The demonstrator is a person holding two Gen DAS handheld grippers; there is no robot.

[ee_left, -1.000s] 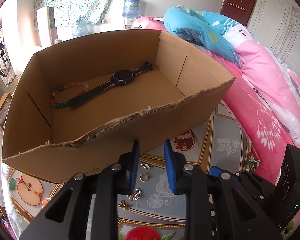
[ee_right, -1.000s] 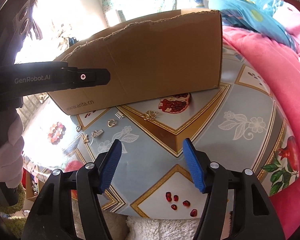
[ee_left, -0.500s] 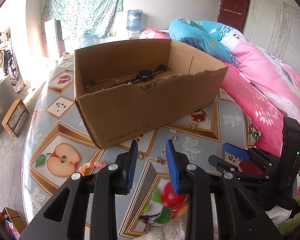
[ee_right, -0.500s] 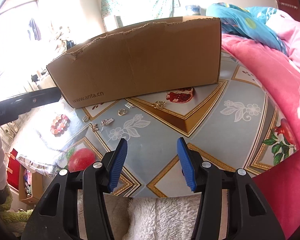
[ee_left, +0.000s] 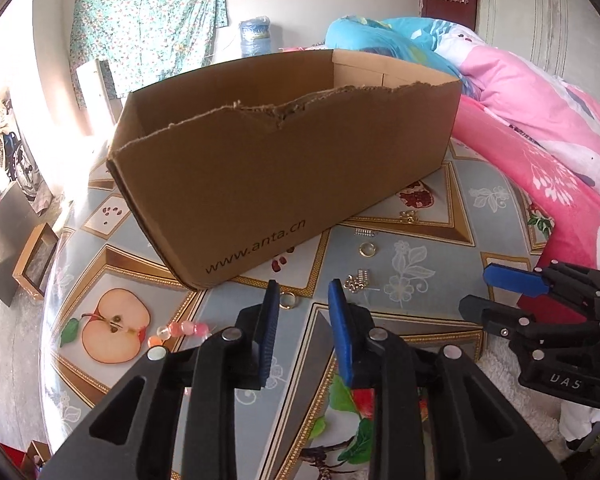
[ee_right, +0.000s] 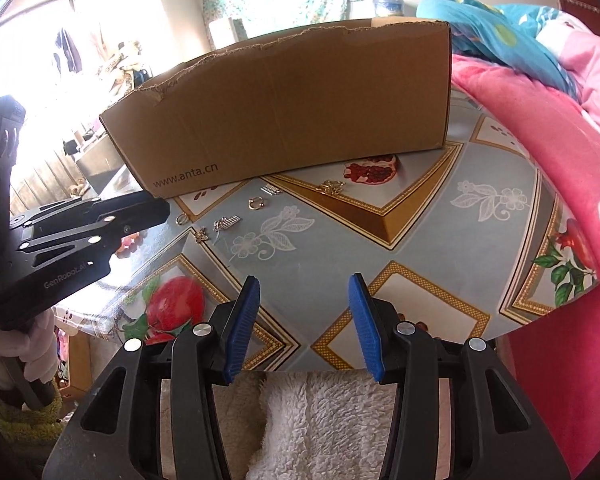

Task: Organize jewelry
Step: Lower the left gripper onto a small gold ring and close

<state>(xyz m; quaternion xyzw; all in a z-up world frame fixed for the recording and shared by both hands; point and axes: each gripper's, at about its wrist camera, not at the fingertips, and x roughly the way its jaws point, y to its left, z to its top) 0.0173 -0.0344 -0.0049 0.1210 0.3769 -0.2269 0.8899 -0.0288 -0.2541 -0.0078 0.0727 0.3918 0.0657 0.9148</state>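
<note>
Your left tongs (ee_left: 303, 300) stand narrowly parted, just closing, gripping nothing; your right tongs (ee_right: 305, 296) parted, empty. Loose jewelry (ee_right: 226, 223) lies on the desk (ee_right: 420, 248) before the cardboard box (ee_left: 284, 168)

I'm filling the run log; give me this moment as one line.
left gripper: open, empty, above gold ring | right gripper: open, empty | cardboard box: on table
</note>
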